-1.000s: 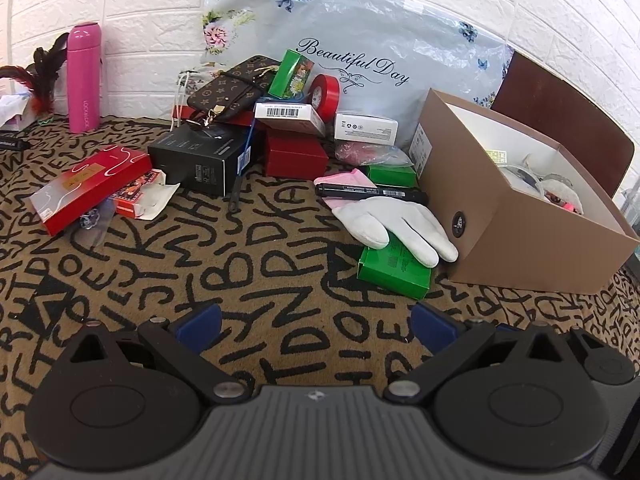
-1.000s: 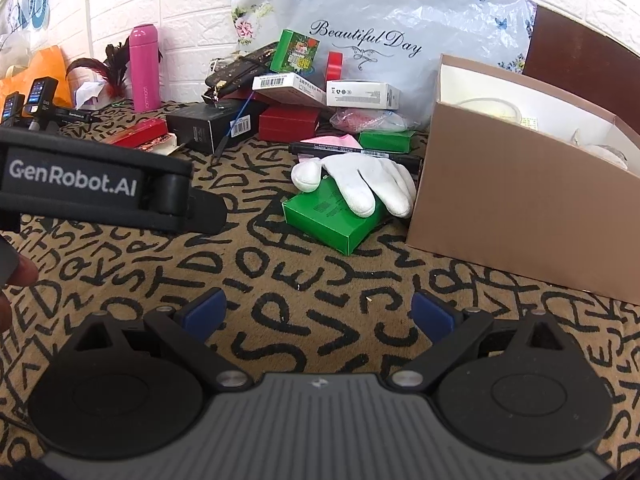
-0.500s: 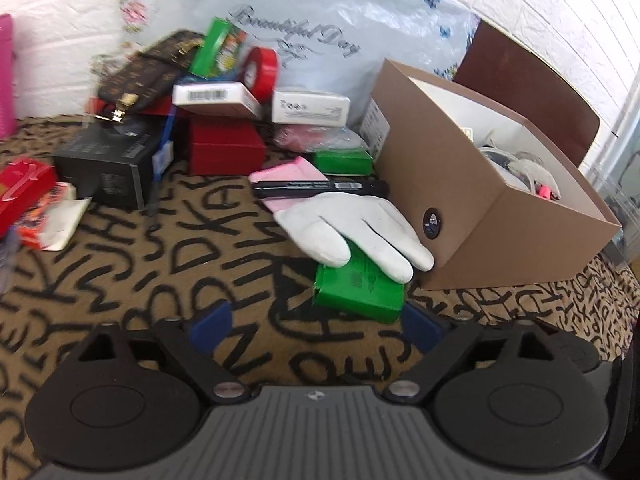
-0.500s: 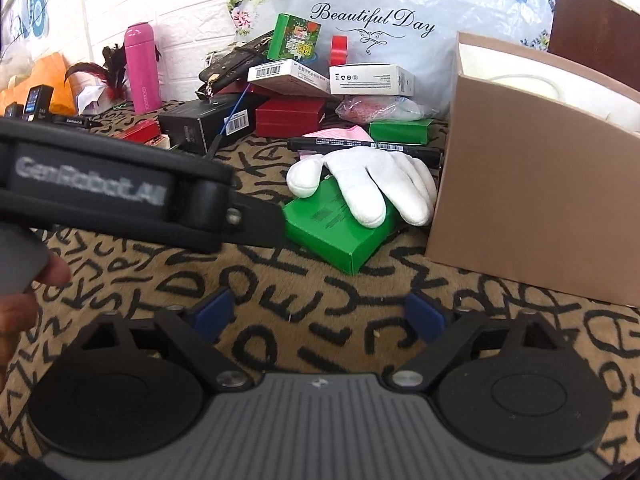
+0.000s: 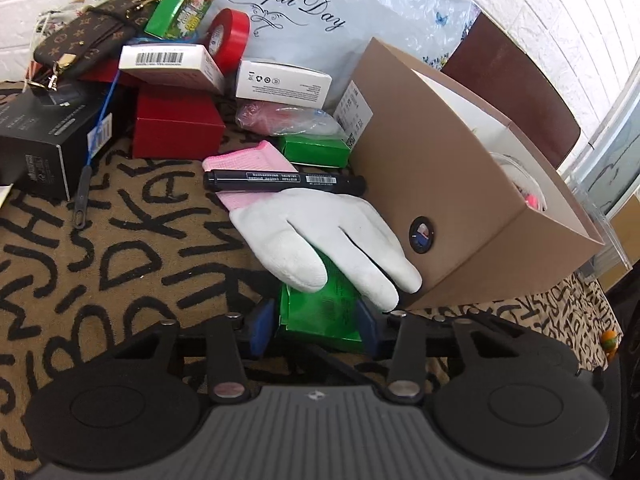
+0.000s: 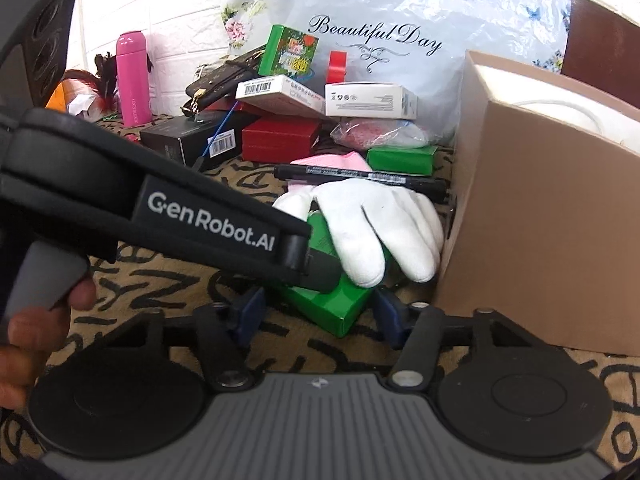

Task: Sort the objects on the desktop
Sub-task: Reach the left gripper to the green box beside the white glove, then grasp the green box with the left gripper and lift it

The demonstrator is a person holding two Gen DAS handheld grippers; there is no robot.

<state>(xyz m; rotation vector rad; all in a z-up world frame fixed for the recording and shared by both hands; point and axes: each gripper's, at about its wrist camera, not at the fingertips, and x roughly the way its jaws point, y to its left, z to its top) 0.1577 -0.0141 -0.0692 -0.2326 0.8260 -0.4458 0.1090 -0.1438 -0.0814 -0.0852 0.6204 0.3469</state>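
A green box (image 5: pixel 320 314) lies on the patterned cloth under the fingers of a white glove (image 5: pixel 328 232) with a pink cuff. My left gripper (image 5: pixel 314 330) has its blue pads on both sides of the box, closed against it. A black marker (image 5: pixel 284 181) lies across the glove's cuff. A brown cardboard box (image 5: pixel 448 184) stands open just right of the glove. In the right wrist view the left gripper's body (image 6: pixel 168 216) reaches over the green box (image 6: pixel 332 304). My right gripper (image 6: pixel 316 312) is open around the box's near corner.
A pile at the back holds a red box (image 5: pixel 176 128), a black box (image 5: pixel 44 140), two white boxes (image 5: pixel 280 84), red tape (image 5: pixel 228 40), a brown wallet (image 5: pixel 92 32) and a second green box (image 5: pixel 316 150). A pink bottle (image 6: pixel 134 80) stands far left.
Both grippers moved forward to the green box under the glove. The left gripper's pads narrowed from wide open onto the box. The right gripper also narrowed somewhat.
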